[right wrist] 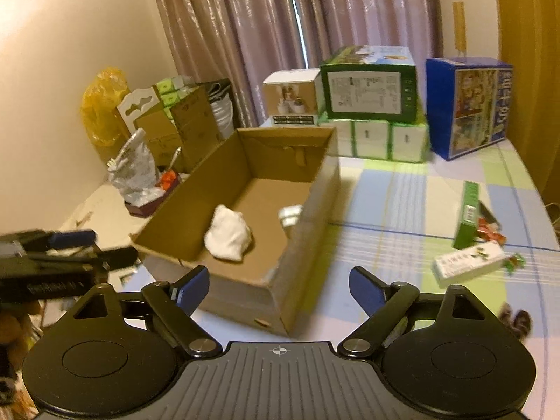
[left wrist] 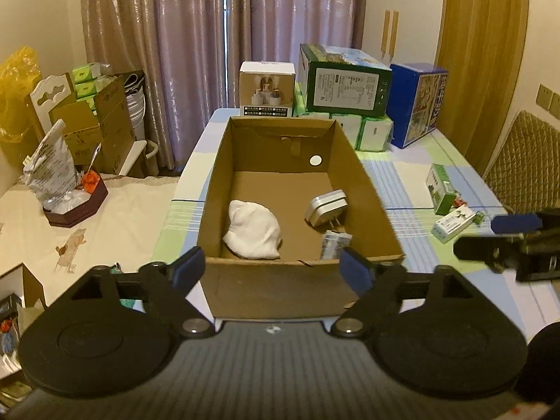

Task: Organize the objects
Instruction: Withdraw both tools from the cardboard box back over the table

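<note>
An open cardboard box (left wrist: 364, 189) (right wrist: 315, 203) stands on the checked tablecloth. Inside lie a white cloth bundle (left wrist: 252, 230) (right wrist: 229, 232), a grey plug adapter (left wrist: 326, 207) (right wrist: 290, 215) and a small grey pack (left wrist: 334, 245). My left gripper (left wrist: 272, 268) is open just before the box's near wall, nothing between its fingers. My right gripper (right wrist: 279, 288) is open over the box's near right corner, also empty. Right of the box lie a green carton (left wrist: 439, 183) (right wrist: 467, 215) and a white-green carton (left wrist: 453, 223) (right wrist: 467, 266).
Stacked boxes stand at the table's far end: a green box (left wrist: 344, 82) (right wrist: 371, 84), a blue box (left wrist: 418, 103) (right wrist: 469, 105), a white box (left wrist: 266, 89). Small wrapped bits (right wrist: 490, 232) lie by the cartons. A side surface on the left holds a bag (left wrist: 52, 171) and cardboard (left wrist: 98, 129).
</note>
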